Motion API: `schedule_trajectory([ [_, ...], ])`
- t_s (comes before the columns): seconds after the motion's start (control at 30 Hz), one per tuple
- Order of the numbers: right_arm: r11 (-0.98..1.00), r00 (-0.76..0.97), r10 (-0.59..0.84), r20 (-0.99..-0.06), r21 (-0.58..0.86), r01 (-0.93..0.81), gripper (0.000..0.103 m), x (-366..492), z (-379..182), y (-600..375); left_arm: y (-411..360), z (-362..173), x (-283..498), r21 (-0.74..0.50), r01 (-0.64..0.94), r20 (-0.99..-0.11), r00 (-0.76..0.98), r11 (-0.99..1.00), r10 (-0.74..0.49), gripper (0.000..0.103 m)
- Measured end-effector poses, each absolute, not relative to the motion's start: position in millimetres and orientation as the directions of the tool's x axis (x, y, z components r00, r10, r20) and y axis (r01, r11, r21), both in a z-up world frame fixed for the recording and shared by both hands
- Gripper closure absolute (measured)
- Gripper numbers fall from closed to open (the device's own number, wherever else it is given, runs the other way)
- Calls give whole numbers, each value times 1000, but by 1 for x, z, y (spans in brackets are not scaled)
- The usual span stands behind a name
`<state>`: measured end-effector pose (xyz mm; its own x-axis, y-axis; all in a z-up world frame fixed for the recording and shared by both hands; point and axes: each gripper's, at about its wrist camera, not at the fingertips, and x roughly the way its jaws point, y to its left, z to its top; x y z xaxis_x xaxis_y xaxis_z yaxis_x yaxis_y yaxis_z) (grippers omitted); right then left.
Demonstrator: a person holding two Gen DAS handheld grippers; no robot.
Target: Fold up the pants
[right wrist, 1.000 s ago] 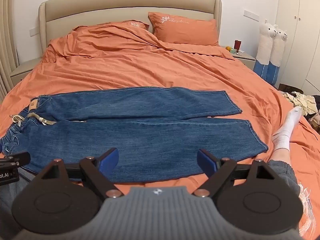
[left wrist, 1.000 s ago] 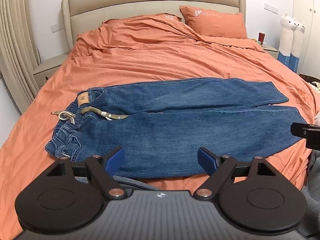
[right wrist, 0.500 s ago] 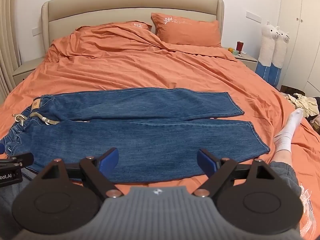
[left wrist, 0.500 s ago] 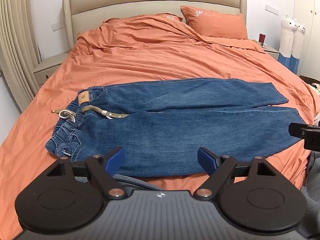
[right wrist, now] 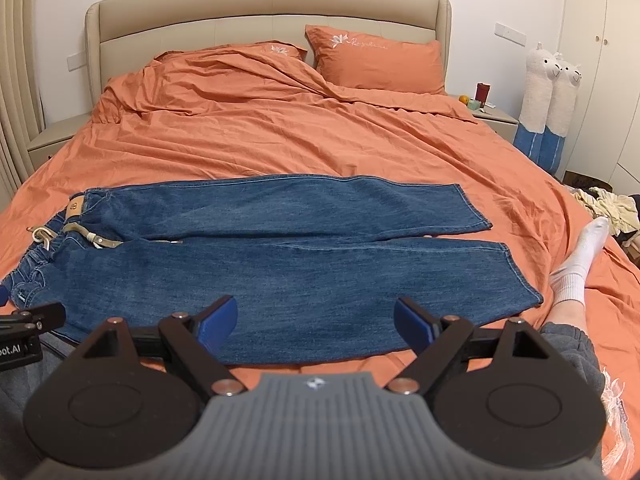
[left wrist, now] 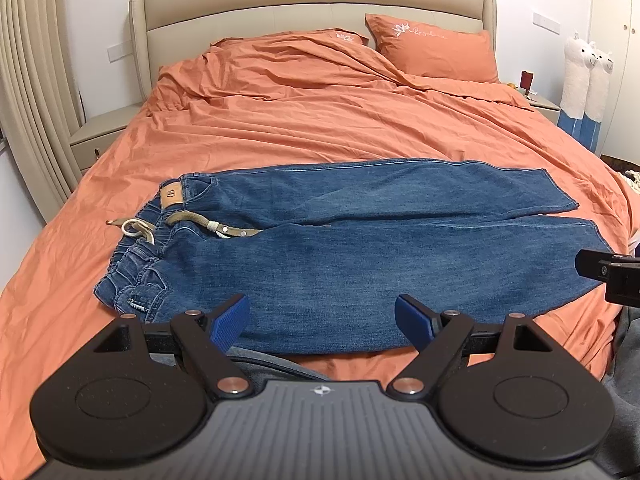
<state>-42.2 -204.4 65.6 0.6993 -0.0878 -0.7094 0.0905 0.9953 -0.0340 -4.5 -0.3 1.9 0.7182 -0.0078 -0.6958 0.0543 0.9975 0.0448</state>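
Note:
Blue jeans lie flat across the orange bed, waistband with a tan belt at the left, leg cuffs at the right, both legs side by side. They also show in the right wrist view. My left gripper is open and empty, hovering over the near edge of the near leg. My right gripper is open and empty above the same near edge, further toward the cuffs.
Pillows and a beige headboard stand at the far end. Nightstands flank the bed. A person's socked foot rests on the bed at the right. Clothes lie on the floor to the right.
Both views have shifted only slightly; the jeans lie as before and both grippers stay open.

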Motion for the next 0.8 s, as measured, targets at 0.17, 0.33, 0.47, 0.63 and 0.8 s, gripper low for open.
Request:
schedule_trajectory([
  [0.17,996,704,-83,-706,-31,86,21,-47,68,-209,4,5,-6,38,50,-693,720,998,-10,7],
  [0.33,996,704,-80,-705,-28,85,21,-47,67,-210,5,6,-6,39,51,-693,721,998,-10,7],
  [0.47,996,705,-80,-704,-29,83,21,-47,67,-210,6,7,-6,38,48,-692,722,998,-9,7],
  [0.63,996,707,-78,-703,-33,78,21,-47,66,-207,6,9,-6,39,47,-690,724,998,-7,7],
  [0.8,997,708,-77,-702,-32,77,21,-48,67,-207,6,9,-7,38,47,-689,724,998,-8,7],
])
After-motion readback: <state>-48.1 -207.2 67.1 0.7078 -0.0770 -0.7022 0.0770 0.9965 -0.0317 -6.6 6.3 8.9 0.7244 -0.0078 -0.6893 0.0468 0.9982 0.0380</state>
